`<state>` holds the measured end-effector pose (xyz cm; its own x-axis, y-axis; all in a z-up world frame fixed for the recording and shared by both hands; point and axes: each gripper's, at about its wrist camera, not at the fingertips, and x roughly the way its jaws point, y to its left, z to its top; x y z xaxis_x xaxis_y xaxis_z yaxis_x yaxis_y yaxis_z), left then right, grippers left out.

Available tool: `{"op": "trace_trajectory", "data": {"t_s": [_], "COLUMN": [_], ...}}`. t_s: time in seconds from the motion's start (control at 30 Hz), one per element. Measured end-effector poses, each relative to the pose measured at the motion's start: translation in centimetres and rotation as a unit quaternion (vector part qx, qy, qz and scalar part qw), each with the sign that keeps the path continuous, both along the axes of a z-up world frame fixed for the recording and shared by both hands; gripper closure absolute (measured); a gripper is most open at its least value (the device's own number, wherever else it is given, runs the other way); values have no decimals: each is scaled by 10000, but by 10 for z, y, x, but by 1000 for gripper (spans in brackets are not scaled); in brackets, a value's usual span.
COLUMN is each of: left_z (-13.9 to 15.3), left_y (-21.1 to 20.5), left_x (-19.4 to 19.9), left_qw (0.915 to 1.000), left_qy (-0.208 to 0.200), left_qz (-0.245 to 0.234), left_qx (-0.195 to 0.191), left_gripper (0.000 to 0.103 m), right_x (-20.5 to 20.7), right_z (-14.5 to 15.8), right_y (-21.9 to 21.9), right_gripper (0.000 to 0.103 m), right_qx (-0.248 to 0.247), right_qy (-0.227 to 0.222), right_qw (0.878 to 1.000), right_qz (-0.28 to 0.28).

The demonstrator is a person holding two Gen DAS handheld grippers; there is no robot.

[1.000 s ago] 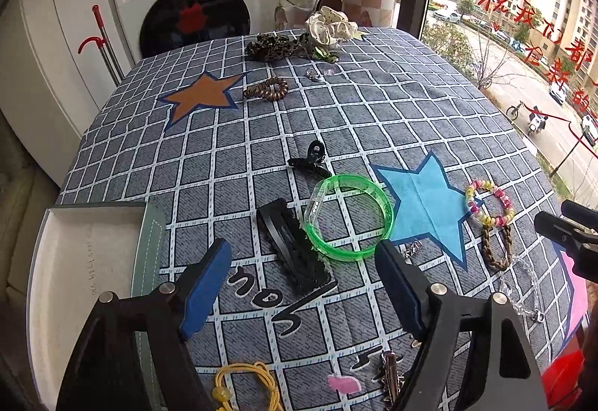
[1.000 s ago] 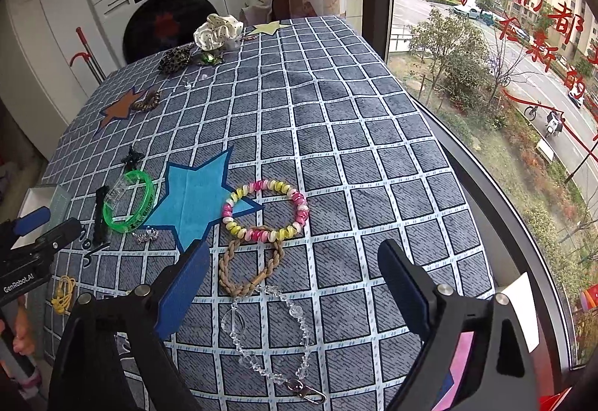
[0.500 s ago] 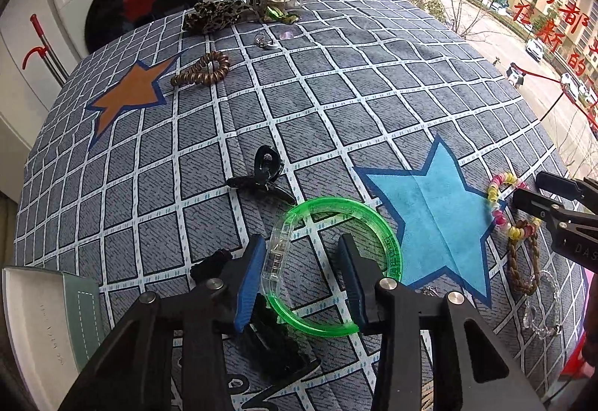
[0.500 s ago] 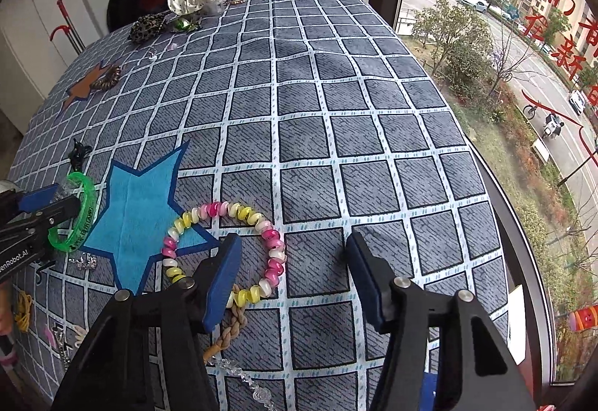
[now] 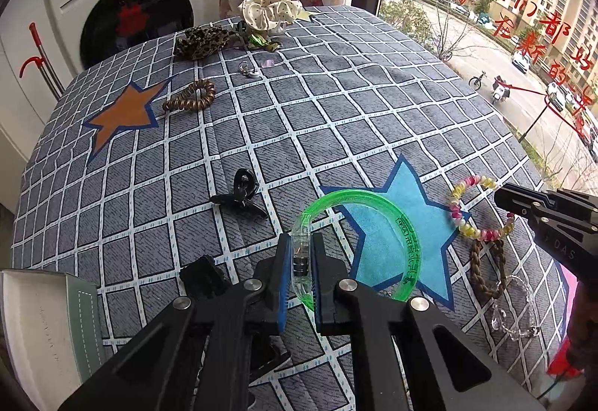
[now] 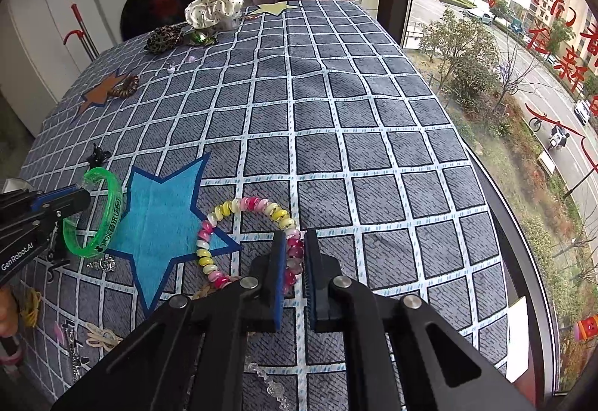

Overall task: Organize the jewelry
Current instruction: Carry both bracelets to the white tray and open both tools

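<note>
left gripper [image 5: 301,257]: jaws have just been closing and now they're clamped on the clear clasp section of the green bangle [image 5: 396,224], blue pads squeezing it from both sides

green bangle: translucent neon green with printed lettering, sitting on the tablecloth [image 5: 299,119] with its far arc overlapping the edge of the blue star patch [image 5: 407,220]; from the right wrist view it looks tipped up a bit at the gripper end [image 6: 99,213]

right gripper [image 6: 295,254]: also just been closing, now pinched shut on the near-right stretch of the beaded bracelet [image 6: 239,205]

beaded bracelet: pink, yellow and white beads, lying half on the grid cloth and half over a point of the blue star; touching the braided brown cord loop [image 5: 486,272] just below it

clear crystal chain [image 5: 512,314]: right beside the braided loop, near the table's right edge

black claw clip [image 5: 241,198]: just left of the bangle, not touching it

far end of table: cream scrunchie [image 5: 269,9], leopard-print scrunchie [image 5: 202,41], a brown spiral hair tie [image 5: 190,99] next to the orange star patch [image 5: 123,116]

white box [image 5: 41,328]: open, at the near-left corner in the left wrist view

background: washing machine [image 5: 123,0] behind the table, window with red lettering to the right
</note>
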<state>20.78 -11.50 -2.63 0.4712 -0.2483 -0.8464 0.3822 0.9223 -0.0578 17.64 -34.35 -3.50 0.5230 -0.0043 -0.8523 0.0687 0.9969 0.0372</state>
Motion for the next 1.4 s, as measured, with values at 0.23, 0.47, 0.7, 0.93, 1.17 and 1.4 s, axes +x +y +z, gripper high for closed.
{"op": "trace_trajectory", "data": {"t_s": [0.23, 0.47, 0.7, 0.93, 1.17, 1.4], "left_z": [37, 62, 70, 56, 22, -14], "left_y": [30, 89, 167, 242, 289, 308], "left_x": [-27, -54, -76, -83, -70, -44], "left_qw": [9985, 9945, 9863, 9732, 9604, 9519], "left_qy": [-370, -623, -777, -703, -378, -1], "left_qz": [210, 709, 1391, 2175, 2761, 3055], "left_qx": [-334, -462, -426, -242, -3, 248], "left_gripper": [86, 86, 86, 86, 86, 86], "right_x": [-16, -24, -21, -9, 11, 37], "right_z": [28, 63, 93, 101, 77, 37], "right_y": [11, 49, 122, 223, 318, 371], "right_gripper": [93, 93, 93, 93, 93, 93], "right_qx": [105, 244, 441, 534, 471, 285], "right_qy": [-209, -413, -574, -582, -306, 39], "right_qw": [9997, 9979, 9913, 9778, 9641, 9593], "right_qz": [103, 437, 1101, 1942, 2595, 2809]}}
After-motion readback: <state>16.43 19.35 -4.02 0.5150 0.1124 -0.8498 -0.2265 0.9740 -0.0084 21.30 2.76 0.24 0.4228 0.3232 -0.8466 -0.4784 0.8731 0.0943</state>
